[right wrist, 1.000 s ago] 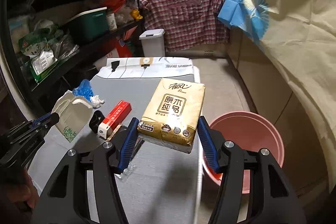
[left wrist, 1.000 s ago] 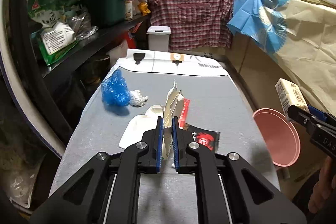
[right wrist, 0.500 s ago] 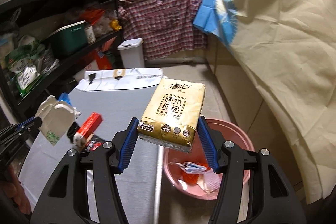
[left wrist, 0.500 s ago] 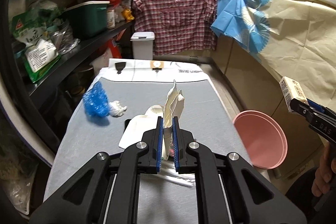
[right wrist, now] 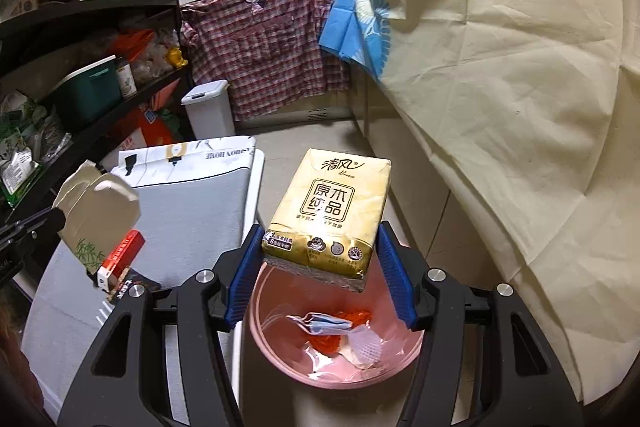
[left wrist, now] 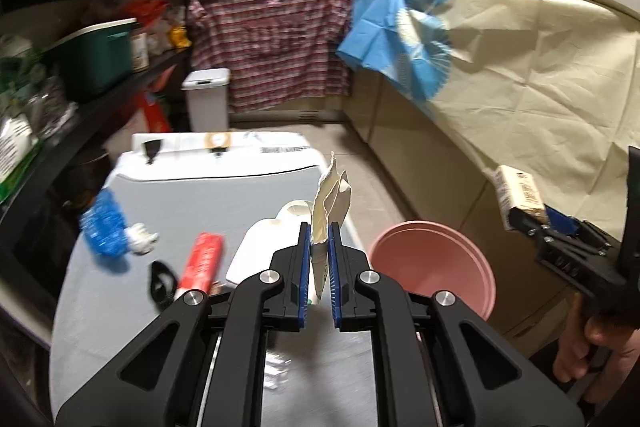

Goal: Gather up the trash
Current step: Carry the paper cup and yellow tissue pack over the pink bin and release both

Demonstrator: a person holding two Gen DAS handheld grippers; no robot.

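My left gripper is shut on a flattened cream paper carton and holds it above the grey table's right edge; the carton also shows in the right wrist view. My right gripper is shut on a yellow tissue pack, held right above the pink bin. The bin holds a mask, orange scraps and white pieces. In the left wrist view the bin stands on the floor to the right of the table, and the tissue pack is above and to its right.
On the grey table lie a blue plastic bag, a white crumpled tissue, a red box and a black item. Shelves stand at the left. A white lidded bin stands beyond. A cloth-draped counter runs along the right.
Both grippers have moved right with their loads. The tissue pack now hangs directly over the pink bin, and the carton is at the table's right edge, nearer the bin.
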